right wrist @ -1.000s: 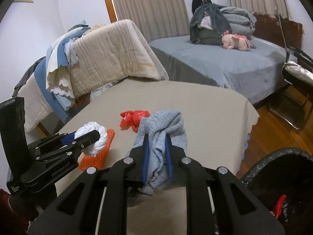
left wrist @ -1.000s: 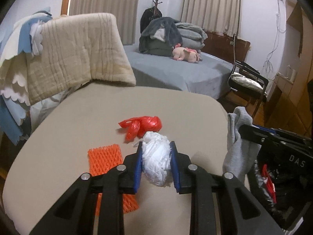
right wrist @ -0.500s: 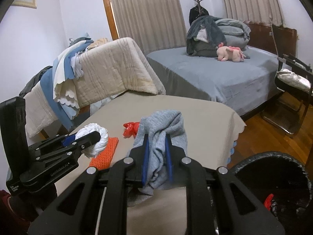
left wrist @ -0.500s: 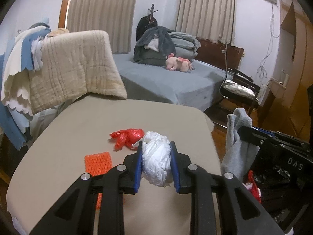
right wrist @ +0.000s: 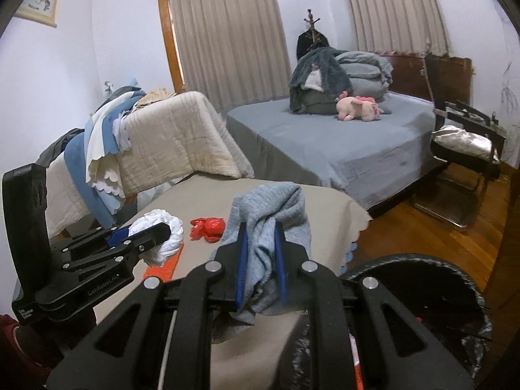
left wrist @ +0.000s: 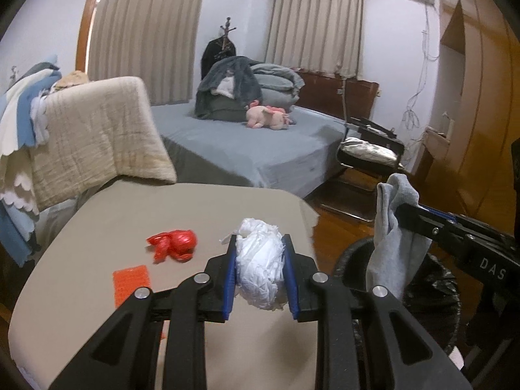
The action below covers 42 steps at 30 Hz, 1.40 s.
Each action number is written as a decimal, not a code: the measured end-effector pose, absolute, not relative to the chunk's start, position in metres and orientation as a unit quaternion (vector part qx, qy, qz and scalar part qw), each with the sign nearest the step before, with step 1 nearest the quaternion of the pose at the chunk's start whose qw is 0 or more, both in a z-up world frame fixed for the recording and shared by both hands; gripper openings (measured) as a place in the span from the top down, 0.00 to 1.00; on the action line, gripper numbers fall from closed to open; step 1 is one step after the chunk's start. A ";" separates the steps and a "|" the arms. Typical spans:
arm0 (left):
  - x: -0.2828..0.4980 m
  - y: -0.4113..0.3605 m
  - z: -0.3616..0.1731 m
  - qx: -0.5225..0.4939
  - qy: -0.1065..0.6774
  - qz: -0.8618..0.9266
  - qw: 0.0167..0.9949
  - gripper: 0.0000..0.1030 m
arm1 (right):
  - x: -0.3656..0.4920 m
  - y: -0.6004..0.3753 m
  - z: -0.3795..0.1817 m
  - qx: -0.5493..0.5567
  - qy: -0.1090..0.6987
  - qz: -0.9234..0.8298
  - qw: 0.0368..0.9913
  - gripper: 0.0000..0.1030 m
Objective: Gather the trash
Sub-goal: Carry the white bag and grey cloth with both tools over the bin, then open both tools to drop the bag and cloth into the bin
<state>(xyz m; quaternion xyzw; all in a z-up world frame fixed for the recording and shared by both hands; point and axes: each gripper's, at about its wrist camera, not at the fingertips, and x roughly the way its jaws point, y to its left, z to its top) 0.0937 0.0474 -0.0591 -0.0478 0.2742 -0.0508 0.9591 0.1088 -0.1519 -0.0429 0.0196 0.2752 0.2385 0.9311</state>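
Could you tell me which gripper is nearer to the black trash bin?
Right. The right gripper, holding the grey cloth, hangs at the black trash bin; the left gripper is over the table.

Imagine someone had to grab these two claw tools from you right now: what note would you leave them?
Left gripper: shut on a white crumpled wad, lifted off the table.
Right gripper: shut on a grey cloth, which hangs from it beside the bin.
Black-lined bin: on the floor at the table's right edge, with some trash already inside.
On the beige table: a red plastic bag and an orange foam net.
Done: two items picked up.
Left: drop both into the bin, then collect the red bag and the net.
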 end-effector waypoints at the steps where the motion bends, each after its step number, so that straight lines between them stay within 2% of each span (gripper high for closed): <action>1: 0.093 0.043 -0.058 -0.047 0.273 -0.055 0.959 0.75 | 0.107 -0.156 -0.042 0.020 0.274 0.236 0.932 0.86; 16: 0.101 -0.040 -0.050 -0.025 0.264 -0.143 0.953 0.75 | 0.085 -0.242 -0.038 0.029 0.264 0.151 0.952 0.85; 25: 0.117 -0.093 -0.066 -0.009 0.273 -0.194 0.942 0.75 | 0.082 -0.283 -0.059 0.032 0.286 0.104 0.952 0.85; 29: 0.123 -0.115 -0.077 -0.002 0.281 -0.213 0.936 0.75 | 0.084 -0.295 -0.072 0.034 0.300 0.089 0.949 0.82; 31: 0.127 -0.125 -0.083 -0.003 0.287 -0.227 0.931 0.71 | 0.086 -0.302 -0.079 0.036 0.306 0.081 0.948 0.80; 32: 0.128 -0.129 -0.085 -0.002 0.290 -0.233 0.928 0.70 | 0.087 -0.305 -0.084 0.035 0.311 0.074 0.947 0.73; 33: 0.129 -0.133 -0.089 -0.002 0.292 -0.237 0.927 0.64 | 0.088 -0.308 -0.089 0.036 0.316 0.068 0.946 0.69; 34: 0.129 -0.136 -0.091 -0.001 0.295 -0.243 0.924 0.58 | 0.089 -0.311 -0.092 0.038 0.319 0.064 0.945 0.60; 36: 0.131 -0.139 -0.096 0.001 0.301 -0.247 0.921 0.51 | 0.089 -0.317 -0.098 0.040 0.323 0.053 0.944 0.52; 38: 0.132 -0.137 -0.098 0.003 0.302 -0.245 0.921 0.46 | 0.089 -0.322 -0.100 0.040 0.324 0.044 0.944 0.37; 42: 0.130 -0.125 -0.097 0.006 0.298 -0.225 0.928 0.28 | 0.087 -0.328 -0.099 0.042 0.317 0.028 0.947 0.14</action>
